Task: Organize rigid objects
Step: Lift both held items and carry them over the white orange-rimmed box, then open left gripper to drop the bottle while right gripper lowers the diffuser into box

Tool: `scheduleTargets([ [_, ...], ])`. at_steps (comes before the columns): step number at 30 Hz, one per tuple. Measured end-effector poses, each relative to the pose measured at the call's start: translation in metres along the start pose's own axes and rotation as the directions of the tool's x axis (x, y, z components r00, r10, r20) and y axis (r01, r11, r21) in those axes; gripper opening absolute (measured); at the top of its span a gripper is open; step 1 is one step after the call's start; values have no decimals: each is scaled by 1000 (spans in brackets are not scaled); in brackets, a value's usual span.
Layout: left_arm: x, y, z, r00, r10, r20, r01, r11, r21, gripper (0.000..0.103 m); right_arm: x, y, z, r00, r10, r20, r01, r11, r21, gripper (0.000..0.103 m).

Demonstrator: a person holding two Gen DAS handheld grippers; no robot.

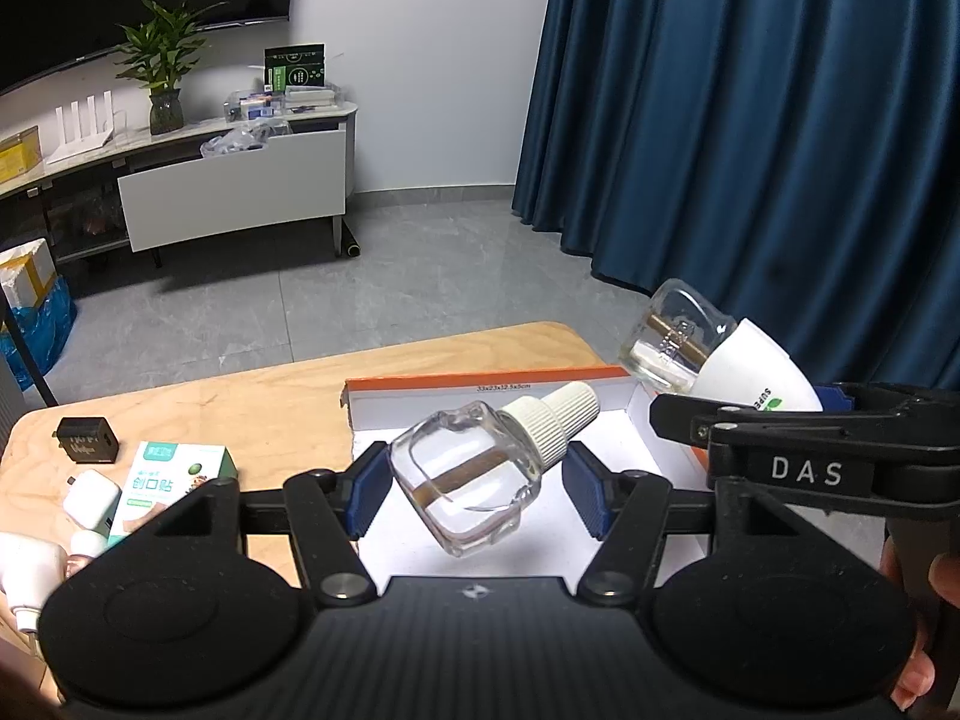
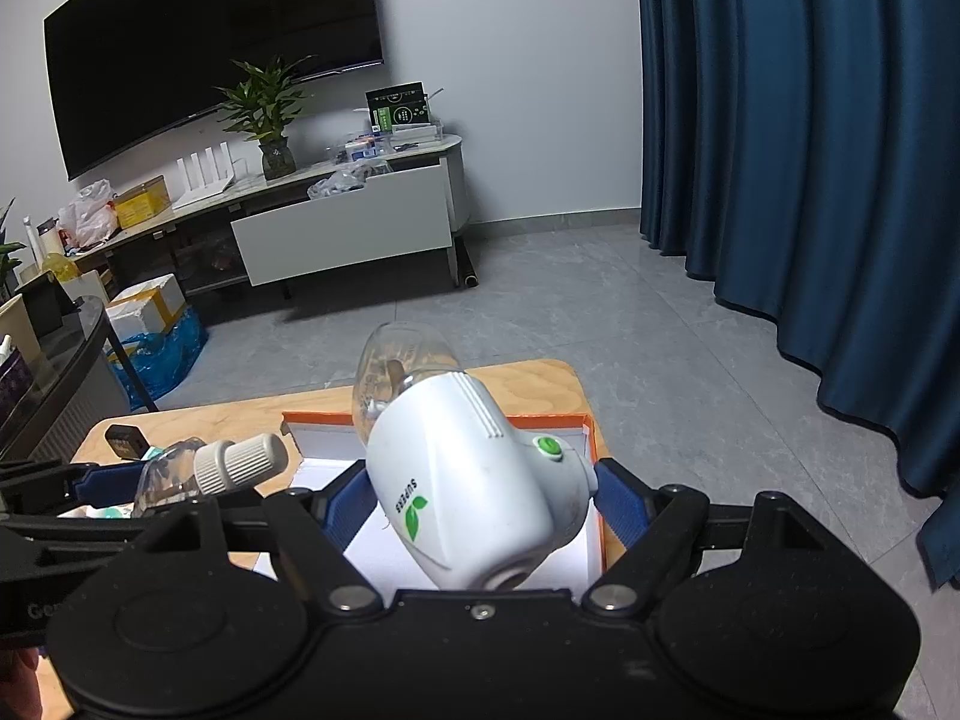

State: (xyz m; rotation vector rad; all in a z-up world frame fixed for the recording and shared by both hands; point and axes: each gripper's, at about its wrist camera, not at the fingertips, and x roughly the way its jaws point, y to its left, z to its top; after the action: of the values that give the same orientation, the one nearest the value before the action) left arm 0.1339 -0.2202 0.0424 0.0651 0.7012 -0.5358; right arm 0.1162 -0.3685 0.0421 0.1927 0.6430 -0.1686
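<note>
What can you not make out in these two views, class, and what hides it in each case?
- Floor of the orange-edged white cardboard box: mostly covered in both wrist views by the tongs and what they hold.
- White plastic plug-in vaporiser: its plug side faces away in the right view.
- White bottle: cut off by the left view's edge.
- Print on the small black charger block: too small.

The left gripper [image 1: 474,492] is holding a clear refill bottle [image 1: 465,480] tilted above an orange-edged box [image 1: 480,396], its white cap [image 1: 555,414] pointing toward two o'clock, near a white plug-in diffuser [image 1: 750,372].
</note>
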Motion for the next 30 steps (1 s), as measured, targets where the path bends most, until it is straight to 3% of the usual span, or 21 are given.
scheduleTargets([
  [30, 11, 2, -5, 1000, 15, -19, -15, 1000, -14, 63, 13, -4, -8, 1000, -18, -25, 19, 1000, 19, 93],
])
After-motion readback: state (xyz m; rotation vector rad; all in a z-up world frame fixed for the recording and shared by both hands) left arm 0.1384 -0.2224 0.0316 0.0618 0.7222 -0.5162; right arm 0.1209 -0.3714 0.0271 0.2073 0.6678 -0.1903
